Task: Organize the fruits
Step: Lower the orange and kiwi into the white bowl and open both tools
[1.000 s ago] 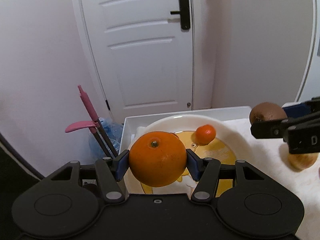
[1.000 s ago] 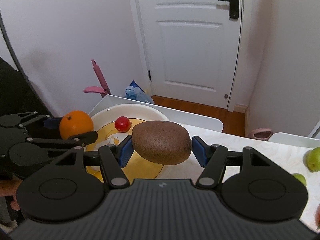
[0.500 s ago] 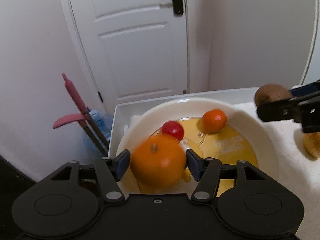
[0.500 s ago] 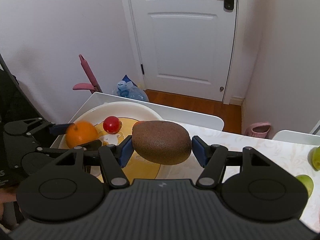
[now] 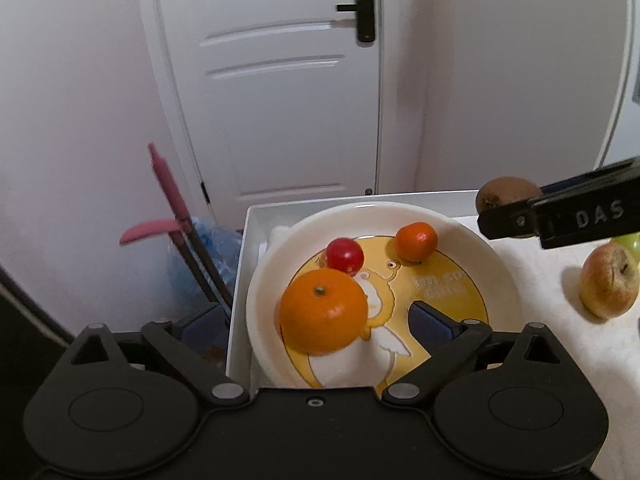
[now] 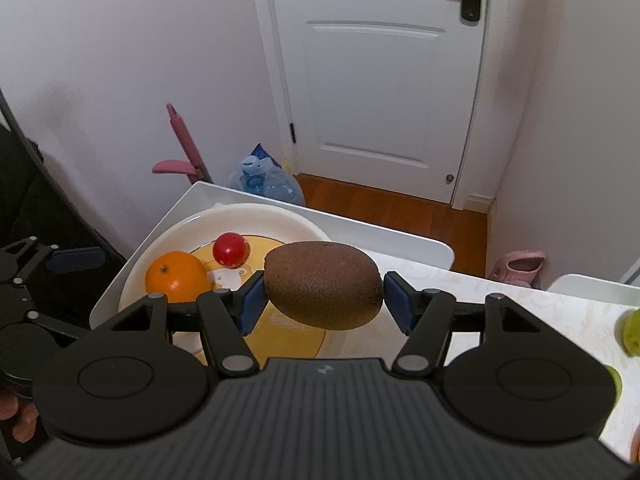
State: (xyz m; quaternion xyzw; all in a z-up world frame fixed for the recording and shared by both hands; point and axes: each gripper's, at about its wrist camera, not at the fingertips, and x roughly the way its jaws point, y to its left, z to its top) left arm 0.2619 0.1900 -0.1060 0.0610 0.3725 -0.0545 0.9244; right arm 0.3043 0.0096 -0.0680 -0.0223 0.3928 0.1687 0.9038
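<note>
Left tool (image 5: 316,322) just spread, orange (image 5: 323,311) released on plate (image 5: 508,280); right tool (image 6: 323,300) pinches kiwi (image 6: 323,286), which may roll once dropped.

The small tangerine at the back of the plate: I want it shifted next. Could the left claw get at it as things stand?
Probably yes. The left claw stands open and empty, but the big orange it just released lies between its fingers, before the small tangerine. It would need to lift over or skirt it.
</note>
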